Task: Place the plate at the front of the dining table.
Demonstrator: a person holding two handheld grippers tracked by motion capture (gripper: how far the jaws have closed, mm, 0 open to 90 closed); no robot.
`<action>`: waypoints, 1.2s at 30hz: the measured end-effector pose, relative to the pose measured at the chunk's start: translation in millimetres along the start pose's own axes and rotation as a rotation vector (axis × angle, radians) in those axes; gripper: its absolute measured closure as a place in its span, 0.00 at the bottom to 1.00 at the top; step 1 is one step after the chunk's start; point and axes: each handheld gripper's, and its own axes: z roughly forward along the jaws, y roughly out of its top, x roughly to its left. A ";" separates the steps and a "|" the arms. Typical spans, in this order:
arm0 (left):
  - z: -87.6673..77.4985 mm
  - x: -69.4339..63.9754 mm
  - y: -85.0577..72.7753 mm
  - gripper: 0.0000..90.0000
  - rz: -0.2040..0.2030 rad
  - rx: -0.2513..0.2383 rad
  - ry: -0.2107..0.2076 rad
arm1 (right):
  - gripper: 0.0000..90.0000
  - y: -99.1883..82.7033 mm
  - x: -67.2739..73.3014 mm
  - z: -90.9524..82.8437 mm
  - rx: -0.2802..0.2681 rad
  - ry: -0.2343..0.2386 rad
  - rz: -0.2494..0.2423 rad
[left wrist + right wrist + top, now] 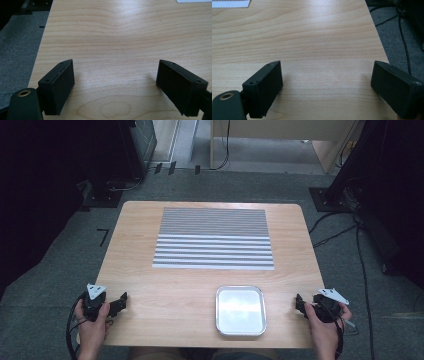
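Note:
A striped grey-and-white mat (214,238) lies flat on the far half of the wooden table (165,285). Near the front edge sits an empty metal tray (240,310). My left gripper (121,302) rests at the table's front left corner, held by a hand, jaws open with only bare wood between them (115,77). My right gripper (299,304) rests at the front right corner, right of the tray, also open over bare wood (325,77). A corner of the mat (230,3) shows far off in the right gripper view.
Grey carpet (60,265) surrounds the table. Black cables (362,265) run across the floor on the right. Dark equipment stands (107,190) sit at the far left, and a wooden furniture piece (280,140) stands behind the table.

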 end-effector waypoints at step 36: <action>-20.8 -35.0 10.8 0.17 -0.064 -0.044 -0.121 | 0.20 10.9 4.0 -26.2 -0.073 0.022 0.048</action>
